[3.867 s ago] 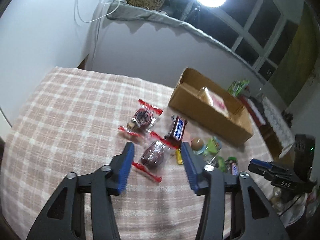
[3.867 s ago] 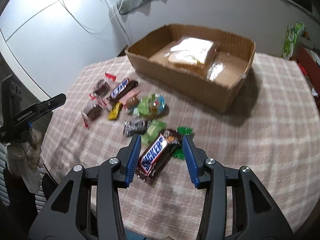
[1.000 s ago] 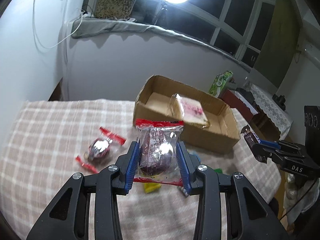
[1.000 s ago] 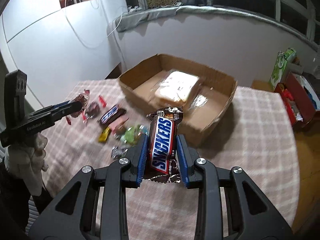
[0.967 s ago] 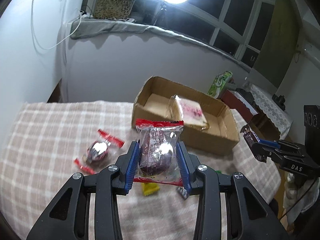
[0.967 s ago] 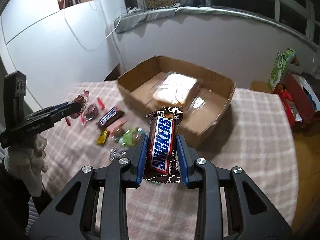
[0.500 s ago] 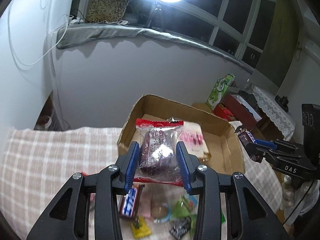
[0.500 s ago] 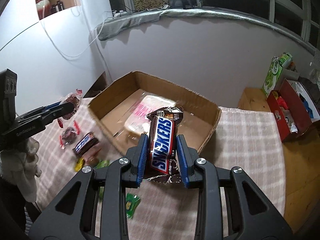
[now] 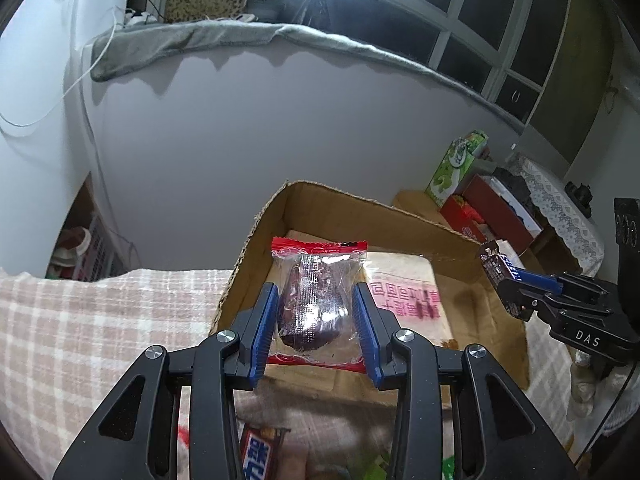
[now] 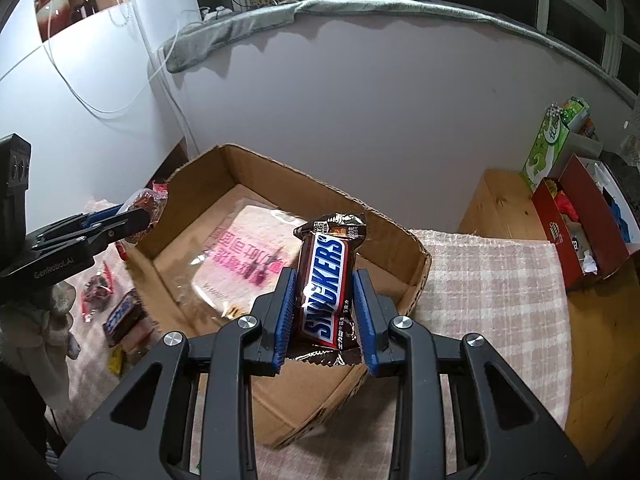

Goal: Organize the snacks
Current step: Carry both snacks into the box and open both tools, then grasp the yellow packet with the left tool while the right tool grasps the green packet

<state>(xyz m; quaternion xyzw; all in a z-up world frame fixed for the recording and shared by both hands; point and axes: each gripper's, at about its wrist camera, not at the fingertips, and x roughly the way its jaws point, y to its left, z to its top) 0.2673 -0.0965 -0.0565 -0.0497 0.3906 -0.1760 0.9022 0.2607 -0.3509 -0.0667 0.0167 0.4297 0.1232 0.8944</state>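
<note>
L tongs grip a clear-wrapped cake over the box. R tongs clamp a Snickers at box's 5 o'clock corner.

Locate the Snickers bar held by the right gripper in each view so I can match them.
Left wrist: far right, Snickers bar seen end-on in the right gripper.
Right wrist: centre, Snickers bar upright between the blue pads.
Shared landmark: cardboard box holding a clear packet with pink print.
</note>
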